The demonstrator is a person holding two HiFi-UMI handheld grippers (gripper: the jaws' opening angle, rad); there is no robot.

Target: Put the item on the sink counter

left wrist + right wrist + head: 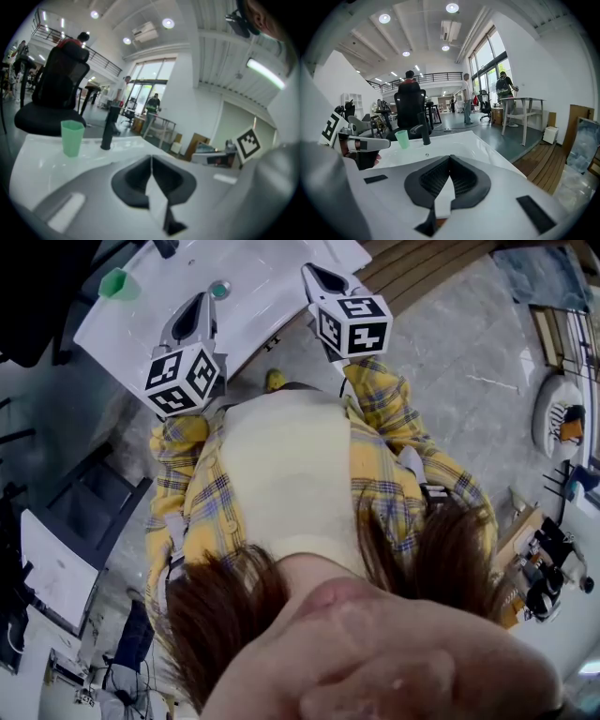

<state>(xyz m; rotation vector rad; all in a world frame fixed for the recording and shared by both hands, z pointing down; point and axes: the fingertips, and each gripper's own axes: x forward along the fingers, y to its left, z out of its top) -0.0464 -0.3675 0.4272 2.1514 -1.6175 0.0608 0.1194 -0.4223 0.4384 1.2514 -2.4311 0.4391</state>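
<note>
The green cup point(72, 137) stands upright on the white desk point(272, 277), near a corner and the black faucet point(108, 129) (so the task looks done). The left hand-held gripper point(151, 164) and right hand-held gripper point(449, 161) are both closed on nothing. A careless swing could knock the light cup off the edge.

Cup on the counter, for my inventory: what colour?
Pale green cup; left gripper view shows best.

Mint green cup point(118, 284) upper left, white sink counter point(281, 268), black faucet point(108, 126), yellow plaid shirt point(384, 413)
</note>
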